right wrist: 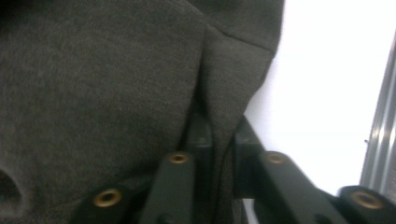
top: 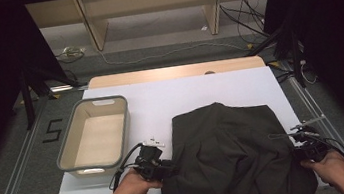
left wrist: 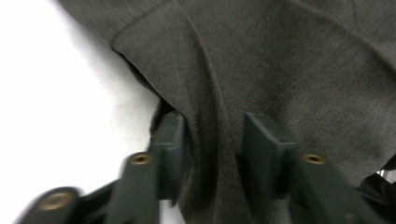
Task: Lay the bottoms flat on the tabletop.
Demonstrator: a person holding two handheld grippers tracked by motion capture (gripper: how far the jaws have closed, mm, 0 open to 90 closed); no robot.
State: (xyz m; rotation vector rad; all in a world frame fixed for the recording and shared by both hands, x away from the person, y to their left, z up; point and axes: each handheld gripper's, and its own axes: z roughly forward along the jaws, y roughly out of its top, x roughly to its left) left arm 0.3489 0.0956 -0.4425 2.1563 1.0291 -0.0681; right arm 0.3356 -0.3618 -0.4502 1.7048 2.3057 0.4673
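A dark grey garment [top: 227, 150] lies spread over the near right part of the white table [top: 169, 94]. My left gripper [top: 169, 168] is at the garment's left edge. In the left gripper view my left gripper [left wrist: 217, 140] has its jaws apart, and a loose fold of the garment [left wrist: 280, 70] runs between them. My right gripper [top: 295, 149] is at the garment's right edge. In the right gripper view my right gripper [right wrist: 222, 135] has its jaws close together, pinching a thin fold of the garment [right wrist: 93, 84].
An empty grey-rimmed basket [top: 65, 144] stands on the left of the table. The table's metal rail [right wrist: 378, 140] runs just right of my right gripper. Beyond the table are wooden shelf legs [top: 93, 31] and floor cables [top: 245, 16].
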